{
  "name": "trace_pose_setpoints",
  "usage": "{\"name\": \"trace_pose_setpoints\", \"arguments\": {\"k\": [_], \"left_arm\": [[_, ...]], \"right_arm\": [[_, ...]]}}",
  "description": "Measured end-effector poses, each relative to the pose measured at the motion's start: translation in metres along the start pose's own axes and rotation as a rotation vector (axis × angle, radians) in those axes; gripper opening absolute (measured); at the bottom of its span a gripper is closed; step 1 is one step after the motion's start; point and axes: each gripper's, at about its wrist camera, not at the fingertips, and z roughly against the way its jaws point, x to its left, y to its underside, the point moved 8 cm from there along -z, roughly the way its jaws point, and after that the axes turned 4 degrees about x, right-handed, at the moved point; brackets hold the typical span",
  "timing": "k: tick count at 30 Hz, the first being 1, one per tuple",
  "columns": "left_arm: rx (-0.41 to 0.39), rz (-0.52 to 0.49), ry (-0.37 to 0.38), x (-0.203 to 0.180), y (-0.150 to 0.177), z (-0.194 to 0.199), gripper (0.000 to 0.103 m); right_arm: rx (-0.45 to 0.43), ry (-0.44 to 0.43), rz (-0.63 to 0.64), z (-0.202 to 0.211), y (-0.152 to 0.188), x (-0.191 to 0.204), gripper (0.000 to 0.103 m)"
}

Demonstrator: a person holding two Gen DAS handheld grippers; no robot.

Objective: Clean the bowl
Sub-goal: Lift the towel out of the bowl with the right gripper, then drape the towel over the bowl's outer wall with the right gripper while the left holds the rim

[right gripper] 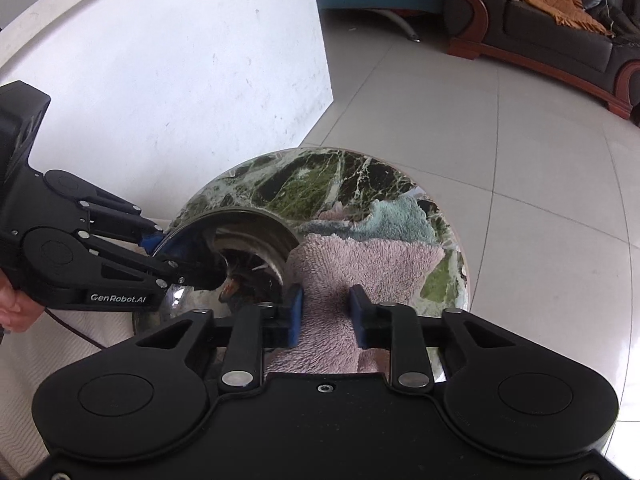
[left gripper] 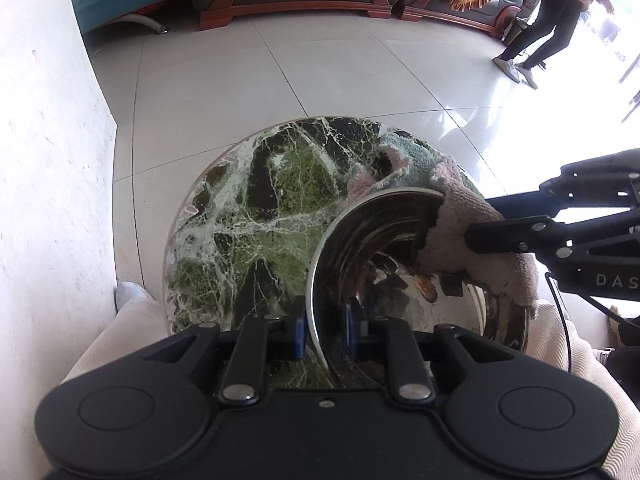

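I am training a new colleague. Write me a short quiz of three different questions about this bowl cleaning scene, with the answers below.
1. True or false: the left gripper is clamped on the rim of the steel bowl.
2. Which cloth does the right gripper pinch? A) the pink towel B) the blue-green towel C) no cloth
3. Fill in: the bowl stands on a round green ______ table.

Key
1. True: one pad sits outside the wall, one inside.
2. A. The pink towel lies over the bowl's rim.
3. marble
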Motion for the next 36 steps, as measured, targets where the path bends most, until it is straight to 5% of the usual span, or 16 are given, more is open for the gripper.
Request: {"name": "trace_pose_setpoints", "arguments": {"k": [12,19,24,29,31,33,36], "left_arm": [[-0.011,0.023,0.016,0.003,0.0,-0.004,0.017],[-0.007,0.03,0.022,0.005,0.0,-0.006,0.017],[-0.004,0.05,0.03,0.01,-0.002,-0.007,0.017],[0.0,0.047,0.03,0.011,-0.002,-0.007,0.017],[0.0,0.046,0.029,0.01,-0.001,-0.006,0.017],[0.002,0.044,0.029,0.011,0.0,-0.006,0.017],[0.004,0.04,0.028,0.01,-0.001,-0.008,0.017]], "right_arm": [[-0.07,0.058,0.02,0.03,-0.007,0.002,0.007],[-0.181,-0.086,0.017,0.07,-0.028,0.023,0.007],[-0.094,-0.163,0.066,0.052,-0.011,0.042,0.007],[0.005,-0.141,0.115,0.018,0.009,0.049,0.009],[0.032,-0.124,0.135,0.01,0.012,0.052,0.013],[0.02,-0.125,0.144,0.015,0.01,0.055,0.037],[-0.044,-0.146,0.133,0.037,0.001,0.054,0.047]]}}
